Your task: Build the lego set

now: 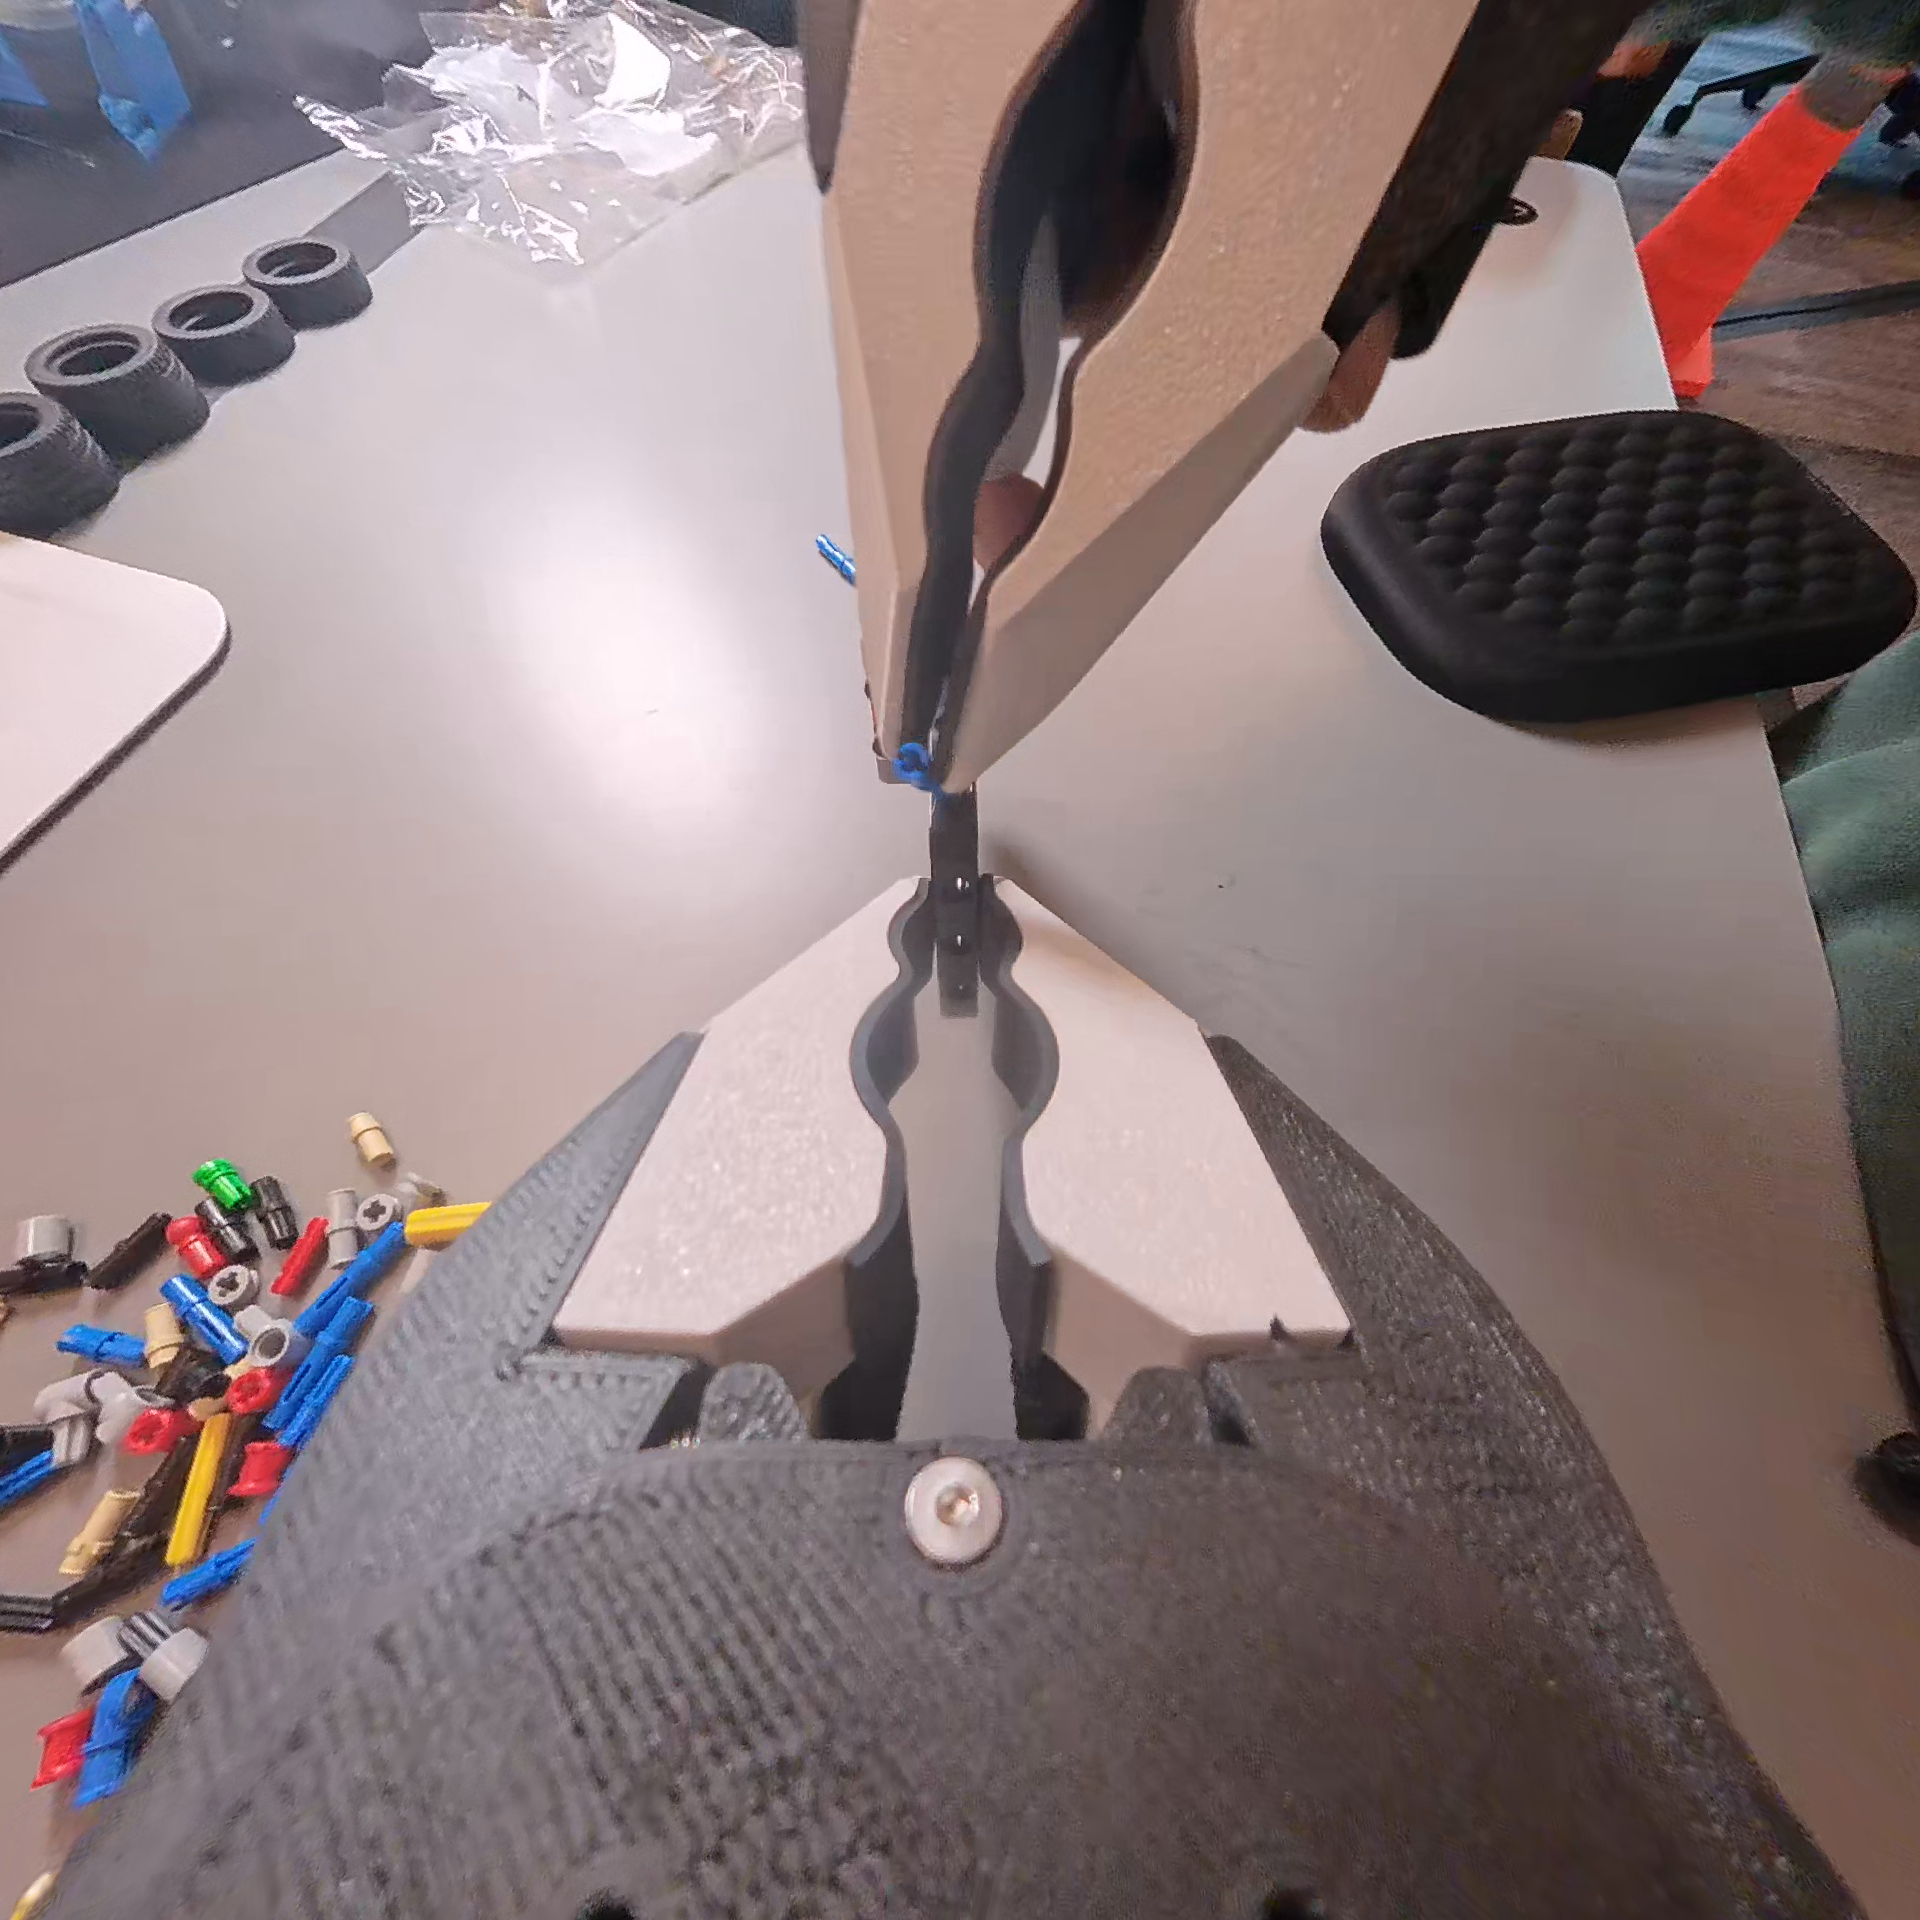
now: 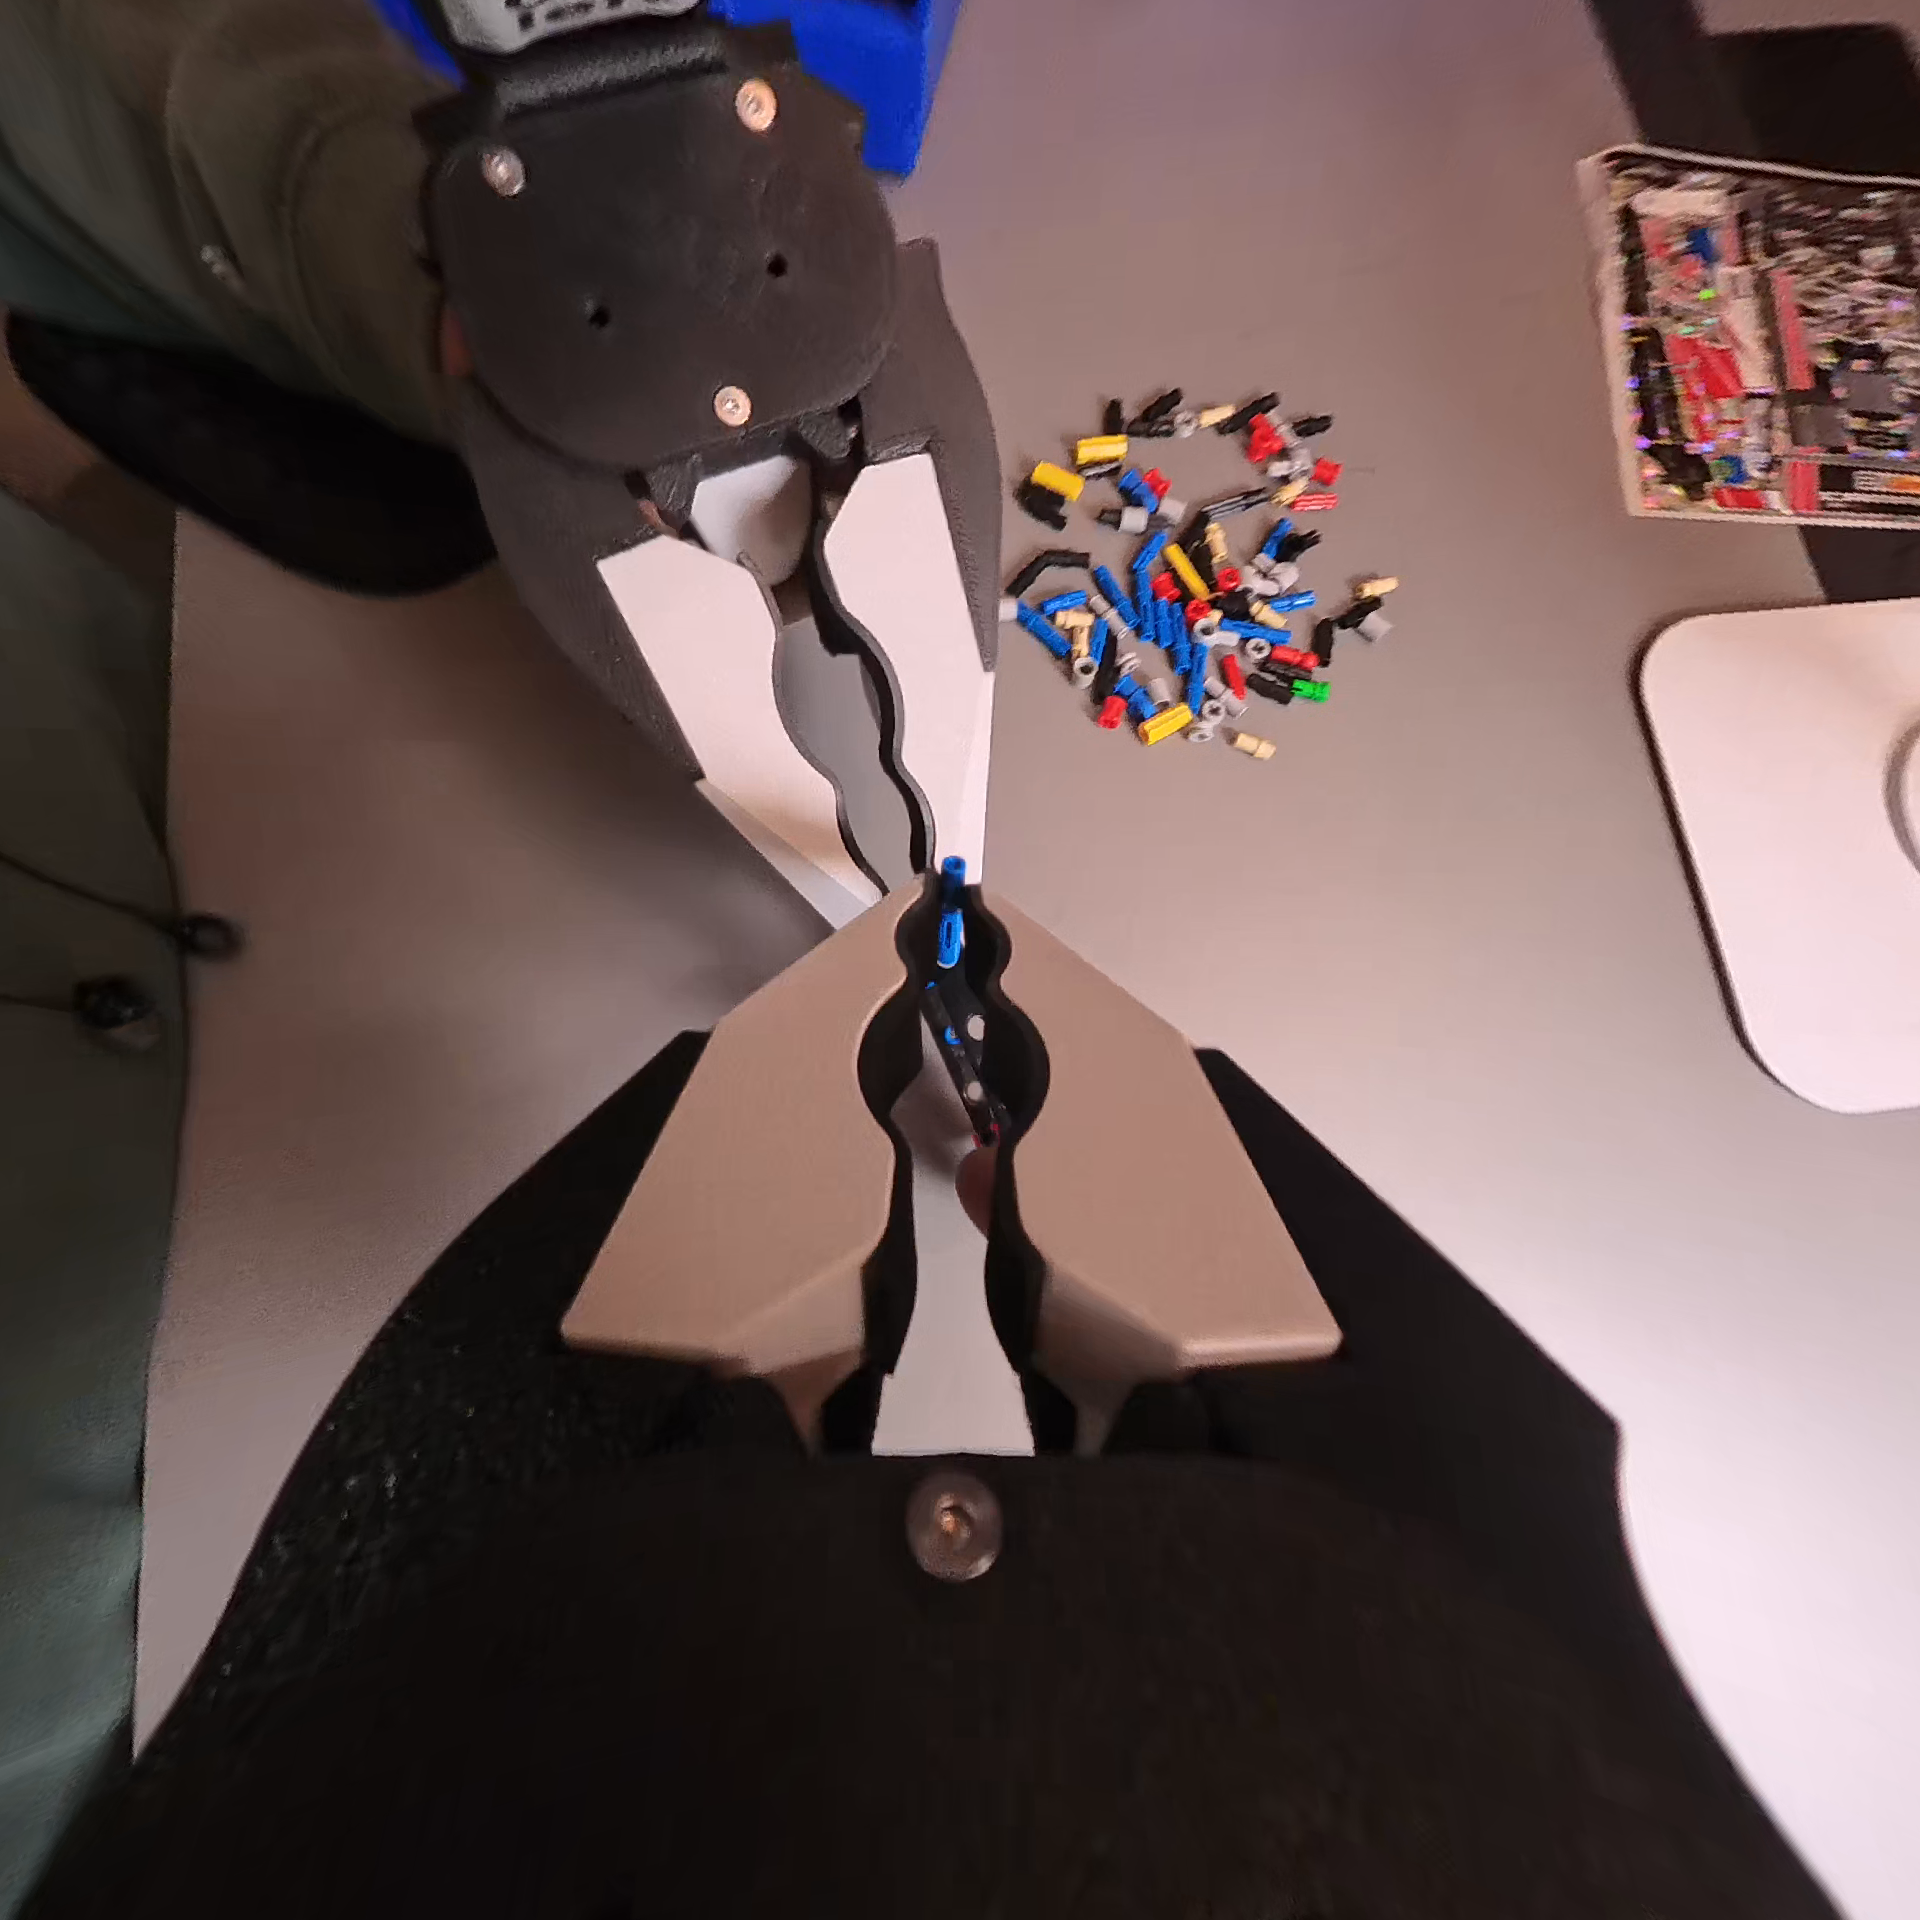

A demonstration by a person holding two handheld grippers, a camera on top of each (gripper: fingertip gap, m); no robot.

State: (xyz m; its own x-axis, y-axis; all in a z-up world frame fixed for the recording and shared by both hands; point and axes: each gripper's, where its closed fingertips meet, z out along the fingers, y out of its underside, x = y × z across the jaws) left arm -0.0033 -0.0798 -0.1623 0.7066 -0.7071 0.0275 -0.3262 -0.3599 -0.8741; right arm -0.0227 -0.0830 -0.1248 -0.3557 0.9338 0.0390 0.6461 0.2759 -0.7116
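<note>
Left wrist view shows left gripper clamping black beam, right gripper pinching blue pin against it; loose parts pile beside remains unbuilt.

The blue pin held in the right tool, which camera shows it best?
The right wrist view: the blue pin lies lengthwise between the right tool tips, above the black beam. The left wrist view shows only its end poking out.
</note>
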